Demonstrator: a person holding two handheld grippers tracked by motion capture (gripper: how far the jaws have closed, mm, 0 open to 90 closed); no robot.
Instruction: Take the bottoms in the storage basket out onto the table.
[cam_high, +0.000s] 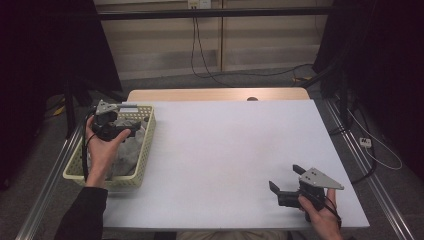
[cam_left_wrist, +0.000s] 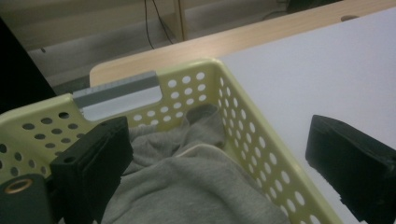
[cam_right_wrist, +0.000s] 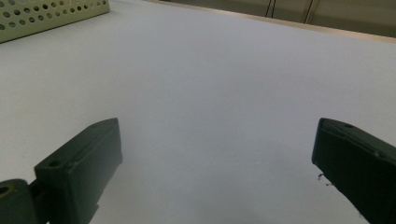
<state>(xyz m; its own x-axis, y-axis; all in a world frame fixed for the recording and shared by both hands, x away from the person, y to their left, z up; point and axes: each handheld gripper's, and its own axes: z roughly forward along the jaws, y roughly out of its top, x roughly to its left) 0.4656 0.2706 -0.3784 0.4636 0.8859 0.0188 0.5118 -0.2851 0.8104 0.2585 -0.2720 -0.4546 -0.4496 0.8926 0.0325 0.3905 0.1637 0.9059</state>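
Garment: a grey cloth (cam_left_wrist: 187, 182), crumpled, lies inside the pale yellow basket (cam_high: 145, 150) at the desk's left edge.
Handling: I judge it soft, light and floppy (sweatshirt-like fabric, by its look); it will sag and trail when lifted, and nothing about it seems fragile or slippery.
Where to grip: I would pinch a raised fold near the middle of the heap, away from the perforated wall.
Left gripper (cam_high: 131, 129): I hold it over the basket, jaws wide apart, one on each side of the cloth, gripping nothing.
Right gripper (cam_high: 286, 181): it rests near the desk's front right corner, jaws apart and empty, well apart from the basket.
In the way: the basket's rim and grey handle bar (cam_left_wrist: 116, 89) could snag the cloth.
Desk (cam_high: 230, 150): white and bare between basket and right gripper.
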